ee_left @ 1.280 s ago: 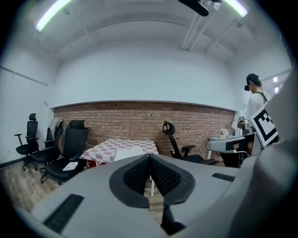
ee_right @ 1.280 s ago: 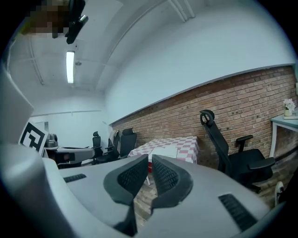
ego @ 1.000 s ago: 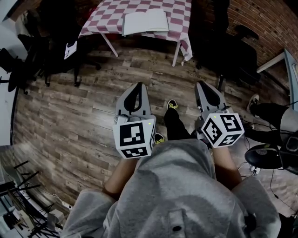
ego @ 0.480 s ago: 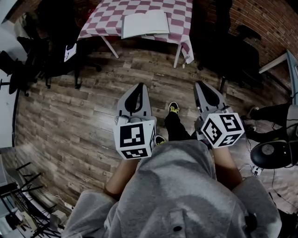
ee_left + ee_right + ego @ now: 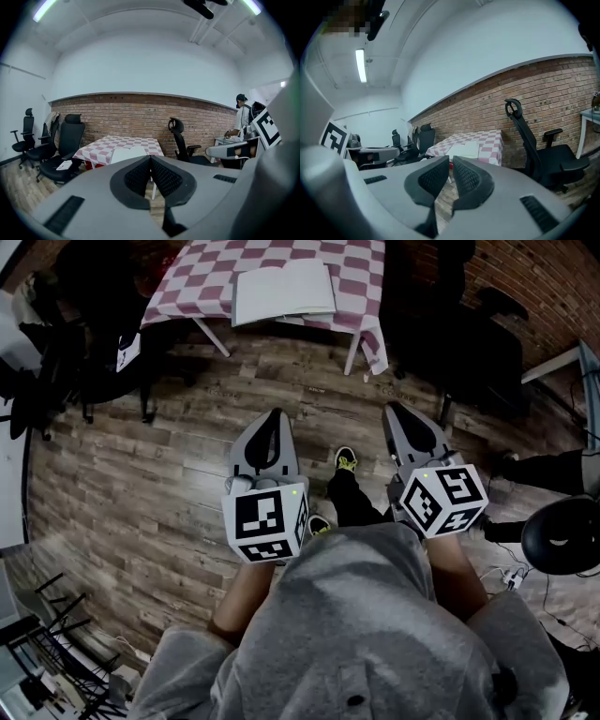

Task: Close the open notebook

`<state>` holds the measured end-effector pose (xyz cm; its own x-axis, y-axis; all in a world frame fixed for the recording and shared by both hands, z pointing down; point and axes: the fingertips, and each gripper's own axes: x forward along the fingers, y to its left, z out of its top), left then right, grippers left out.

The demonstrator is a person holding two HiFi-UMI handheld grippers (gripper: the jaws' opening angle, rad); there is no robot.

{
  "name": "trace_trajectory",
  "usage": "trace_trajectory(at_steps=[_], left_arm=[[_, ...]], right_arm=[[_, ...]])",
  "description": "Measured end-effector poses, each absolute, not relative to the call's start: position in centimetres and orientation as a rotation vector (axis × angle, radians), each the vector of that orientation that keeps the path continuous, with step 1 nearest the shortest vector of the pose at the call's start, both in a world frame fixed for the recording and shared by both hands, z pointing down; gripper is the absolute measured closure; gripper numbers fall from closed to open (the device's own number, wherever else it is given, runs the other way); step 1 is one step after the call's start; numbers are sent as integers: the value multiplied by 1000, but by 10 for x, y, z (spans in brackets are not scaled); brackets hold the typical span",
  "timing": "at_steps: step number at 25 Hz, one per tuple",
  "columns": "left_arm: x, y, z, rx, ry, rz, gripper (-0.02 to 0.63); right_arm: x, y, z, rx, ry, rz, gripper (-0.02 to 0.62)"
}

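The open notebook (image 5: pixel 283 292) lies white and flat on a table with a red-and-white checked cloth (image 5: pixel 361 273), far ahead at the top of the head view. Both grippers hang over the wooden floor, well short of the table. My left gripper (image 5: pixel 273 414) is shut and empty, its pads pressed together. My right gripper (image 5: pixel 393 410) is shut too, with nothing between its fingers. In the left gripper view the notebook (image 5: pixel 127 153) shows just above the left gripper (image 5: pixel 150 158). In the right gripper view the notebook (image 5: pixel 464 150) lies just beyond the right gripper (image 5: pixel 451 160).
Black office chairs stand left of the table (image 5: pixel 66 352) and right of it (image 5: pixel 469 338). A brick wall (image 5: pixel 140 117) runs behind. A round black seat (image 5: pixel 562 535) sits at the right, by a white desk (image 5: pixel 562 362). Another person (image 5: pixel 242 117) stands far right.
The table and notebook have drawn nearer and slid left in the head view as the person walks toward them. Both grippers stay shut, carried forward together.
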<state>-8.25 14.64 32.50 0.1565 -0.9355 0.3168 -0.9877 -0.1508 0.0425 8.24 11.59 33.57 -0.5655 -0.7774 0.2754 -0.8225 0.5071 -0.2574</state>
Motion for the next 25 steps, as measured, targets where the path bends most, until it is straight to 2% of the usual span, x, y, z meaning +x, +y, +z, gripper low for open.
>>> trace_trajectory(at_steps=[25], left_arm=[[-83,8,323,2123,-1892,383,595]], right_arm=[[72,-28,340,1285,-2652,638,552]])
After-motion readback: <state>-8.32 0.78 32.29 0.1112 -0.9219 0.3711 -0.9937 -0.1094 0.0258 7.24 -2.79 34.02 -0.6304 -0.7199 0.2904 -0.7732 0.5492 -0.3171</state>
